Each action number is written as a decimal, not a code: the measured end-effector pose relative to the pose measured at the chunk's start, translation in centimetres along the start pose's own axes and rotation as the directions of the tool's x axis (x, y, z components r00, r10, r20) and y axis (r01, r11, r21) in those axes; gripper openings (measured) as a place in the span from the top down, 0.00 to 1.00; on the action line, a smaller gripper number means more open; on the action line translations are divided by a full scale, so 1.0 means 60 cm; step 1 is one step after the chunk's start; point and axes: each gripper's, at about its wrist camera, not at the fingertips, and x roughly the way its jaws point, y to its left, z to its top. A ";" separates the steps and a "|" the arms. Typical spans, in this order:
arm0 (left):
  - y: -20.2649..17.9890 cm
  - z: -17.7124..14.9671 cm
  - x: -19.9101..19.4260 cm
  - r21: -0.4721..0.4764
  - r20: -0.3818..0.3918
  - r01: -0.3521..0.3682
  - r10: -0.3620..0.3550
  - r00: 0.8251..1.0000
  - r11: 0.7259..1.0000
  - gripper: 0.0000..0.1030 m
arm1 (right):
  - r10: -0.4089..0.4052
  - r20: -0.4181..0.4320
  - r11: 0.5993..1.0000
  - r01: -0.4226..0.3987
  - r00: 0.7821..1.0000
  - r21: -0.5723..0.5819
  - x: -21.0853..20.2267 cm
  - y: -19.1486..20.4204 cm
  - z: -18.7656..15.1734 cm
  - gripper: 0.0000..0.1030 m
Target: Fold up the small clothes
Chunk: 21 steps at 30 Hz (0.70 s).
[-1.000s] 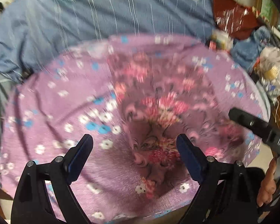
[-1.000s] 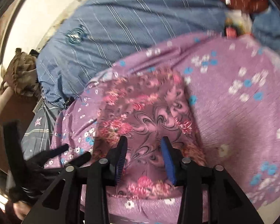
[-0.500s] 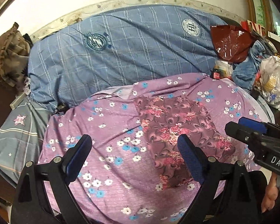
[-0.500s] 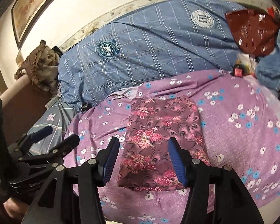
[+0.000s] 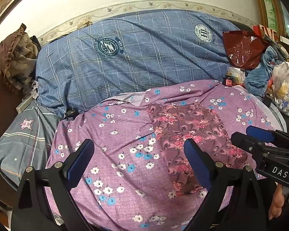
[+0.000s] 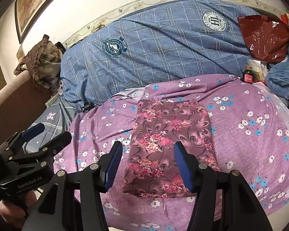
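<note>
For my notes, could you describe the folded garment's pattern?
Maroon swirls with pink flowers on the folded garment; right wrist view.

hidden: near edge of folded maroon floral cloth (image 5: 192, 134) behind blue-padded finger, lower right | cut off: framed picture (image 6: 36, 2) upper left; white plastic bag (image 5: 285, 88) right edge | too small: label of small dark bottle (image 6: 247, 76)

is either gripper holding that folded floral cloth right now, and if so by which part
Nothing is held. The left gripper and the right gripper are both open and empty, and the folded floral cloth lies flat on the purple bedspread.
</note>
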 end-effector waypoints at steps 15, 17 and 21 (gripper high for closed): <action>-0.006 0.001 0.008 0.018 -0.017 -0.003 0.003 1.000 1.000 0.08 | 0.004 -0.009 1.000 -0.004 1.000 0.001 0.007 -0.001 -0.002 0.44; -0.009 0.001 0.010 0.021 -0.021 -0.004 0.004 1.000 1.000 0.08 | 0.003 -0.011 1.000 -0.003 1.000 0.008 0.008 -0.004 -0.003 0.44; -0.014 0.000 0.015 0.031 -0.027 -0.005 0.006 1.000 1.000 0.08 | 0.011 -0.012 1.000 -0.010 1.000 0.022 0.011 -0.011 -0.006 0.44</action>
